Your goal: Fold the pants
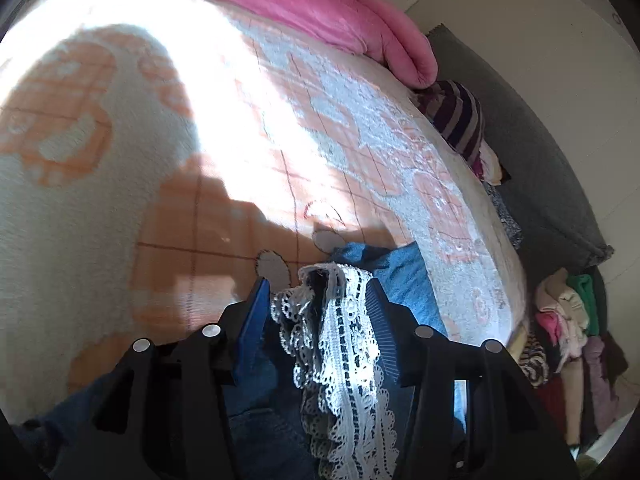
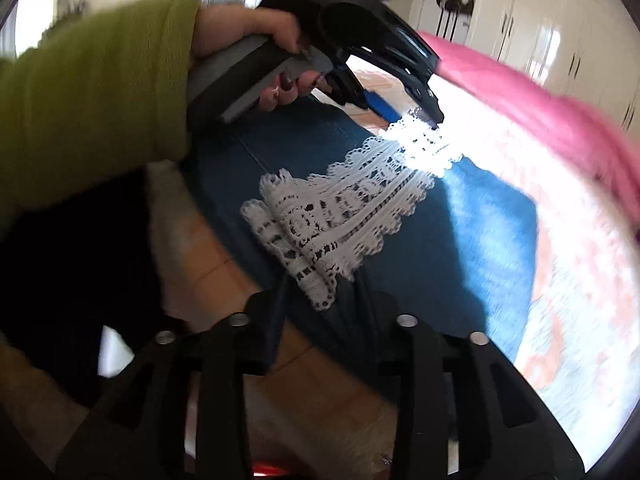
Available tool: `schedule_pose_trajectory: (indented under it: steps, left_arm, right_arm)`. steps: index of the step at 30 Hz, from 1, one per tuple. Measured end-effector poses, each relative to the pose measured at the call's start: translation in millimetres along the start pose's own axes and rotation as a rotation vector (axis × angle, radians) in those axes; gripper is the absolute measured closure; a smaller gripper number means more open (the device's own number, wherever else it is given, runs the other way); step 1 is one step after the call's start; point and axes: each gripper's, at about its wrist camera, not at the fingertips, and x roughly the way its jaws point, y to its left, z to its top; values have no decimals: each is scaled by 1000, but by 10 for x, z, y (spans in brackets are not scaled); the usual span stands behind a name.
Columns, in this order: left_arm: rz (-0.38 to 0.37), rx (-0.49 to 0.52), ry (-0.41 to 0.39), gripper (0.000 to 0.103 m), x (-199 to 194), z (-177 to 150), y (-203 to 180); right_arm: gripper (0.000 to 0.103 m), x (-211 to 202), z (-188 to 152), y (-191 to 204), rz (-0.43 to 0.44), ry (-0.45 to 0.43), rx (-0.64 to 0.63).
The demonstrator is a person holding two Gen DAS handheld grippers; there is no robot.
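Blue denim pants (image 2: pixel 460 232) with a white lace hem (image 2: pixel 340 220) lie on the bed. My left gripper (image 1: pixel 320 284) is shut on the lace hem (image 1: pixel 340 340) and holds it above the blanket; it also shows in the right wrist view (image 2: pixel 416 118), gripping the far end of the lace. My right gripper (image 2: pixel 324 288) is shut on the near end of the lace hem and the denim under it. The blue denim (image 1: pixel 400 276) hangs beyond and below the left fingers.
The bed has a white and orange patterned blanket (image 1: pixel 200 120). A pink duvet (image 1: pixel 320 4) lies along its far edge. Striped clothing (image 1: pixel 460 116) and a pile of clothes (image 1: pixel 568 320) sit at the right, beside the bed. White cupboards (image 2: pixel 540 32) stand behind.
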Motion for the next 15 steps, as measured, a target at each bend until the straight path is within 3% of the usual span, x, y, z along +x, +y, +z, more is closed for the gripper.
schedule_pose_trajectory:
  steps: [2, 6, 8, 11, 15]
  left_arm:
    - [46, 35, -40, 46, -150, -45, -83]
    - [99, 65, -121, 45, -442, -283, -239]
    - [120, 66, -142, 30, -557, -417, -277]
    - [150, 83, -155, 30, -671, -565, -346]
    - [134, 69, -158, 30, -810, -736, -393]
  right_arm:
    - [68, -120, -18, -68, 51, -29, 53]
    - [62, -300, -4, -272, 67, -79, 156]
    - [62, -368, -35, -407, 55, -92, 210]
    - [61, -424, -66, -690, 22, -110, 299]
    - [56, -520, -164, -980, -35, -127, 390]
